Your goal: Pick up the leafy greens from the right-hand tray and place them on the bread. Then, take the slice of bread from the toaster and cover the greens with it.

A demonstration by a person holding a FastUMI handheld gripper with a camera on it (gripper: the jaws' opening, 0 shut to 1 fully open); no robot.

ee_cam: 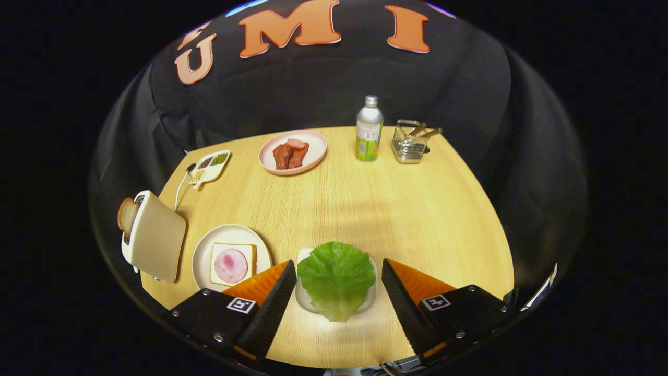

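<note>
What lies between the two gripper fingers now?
In the gripper view, the lettuce leaf on its small white tray lies between the open fingers, untouched.

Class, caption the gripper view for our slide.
Open gripper poised around the leafy greens on their tray.

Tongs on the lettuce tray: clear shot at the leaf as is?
Probably yes. The tongs stand open with the lettuce leaf between the fingers on its small tray, nothing lying over it.
</note>
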